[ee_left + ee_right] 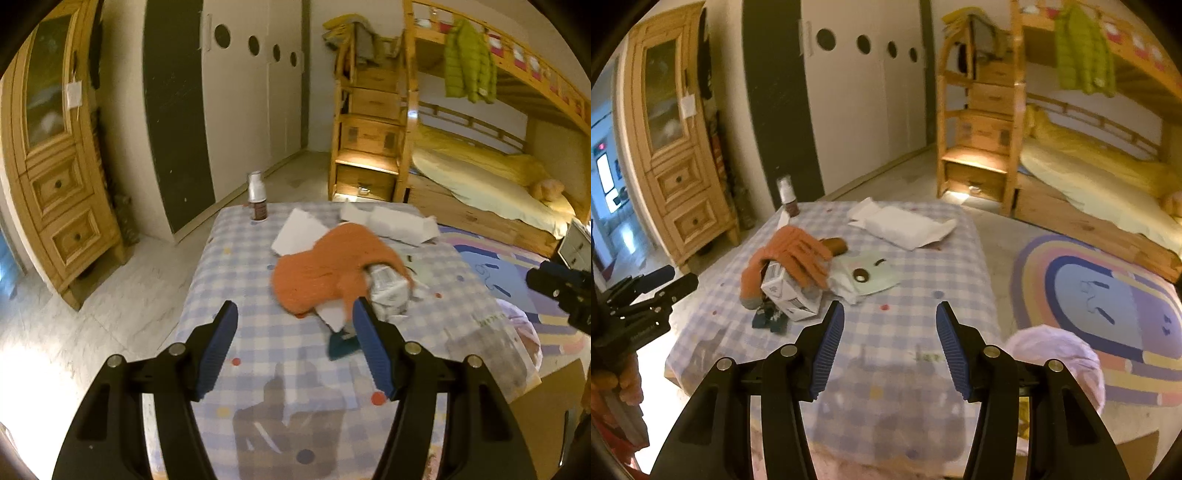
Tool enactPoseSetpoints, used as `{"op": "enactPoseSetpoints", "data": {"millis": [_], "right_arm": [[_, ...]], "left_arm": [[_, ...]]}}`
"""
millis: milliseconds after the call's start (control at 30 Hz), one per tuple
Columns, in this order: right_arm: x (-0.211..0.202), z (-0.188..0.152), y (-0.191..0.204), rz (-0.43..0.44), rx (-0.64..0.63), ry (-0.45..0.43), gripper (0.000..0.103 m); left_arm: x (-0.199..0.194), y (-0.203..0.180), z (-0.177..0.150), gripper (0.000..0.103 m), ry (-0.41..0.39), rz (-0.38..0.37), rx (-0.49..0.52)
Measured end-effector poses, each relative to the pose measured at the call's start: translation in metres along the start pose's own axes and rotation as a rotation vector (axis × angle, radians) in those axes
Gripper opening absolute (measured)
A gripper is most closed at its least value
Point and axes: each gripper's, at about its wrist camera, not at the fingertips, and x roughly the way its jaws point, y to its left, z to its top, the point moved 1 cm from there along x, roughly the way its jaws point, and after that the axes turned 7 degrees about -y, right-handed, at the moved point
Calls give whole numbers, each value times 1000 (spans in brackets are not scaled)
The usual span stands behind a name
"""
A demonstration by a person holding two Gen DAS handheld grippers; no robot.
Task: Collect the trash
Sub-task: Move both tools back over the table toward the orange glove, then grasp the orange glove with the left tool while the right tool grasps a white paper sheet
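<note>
Black gripper (291,347) (ribbed blue pads (218,350))

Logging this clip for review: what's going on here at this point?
A person holds a gripper in each hand over a table with a checked cloth. Both the left gripper and the right gripper are open and empty. Nothing has been picked up yet. On the cloth lie an orange glove draped over a small white carton, crumpled white paper, and a small bottle at the far corner.

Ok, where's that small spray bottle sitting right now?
The spray bottle stands upright at the far left corner of the checked table, beyond the orange glove in both wrist views, with the dark wall panel behind it.
</note>
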Motion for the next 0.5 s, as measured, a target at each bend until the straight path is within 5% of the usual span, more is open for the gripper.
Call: {"op": "enactPoseSetpoints", "data": {"millis": [200,333,500], "right_arm": [[47,0,14,68,-44,58,52],[80,-4,20,90,-95,109,38],[113,-7,24,123,-119,151,35]], "left_arm": [[18,7,-2,63,24,7,-13],[31,8,0,63,29,13,-4],[49,7,4,63,40,14,5]]}}
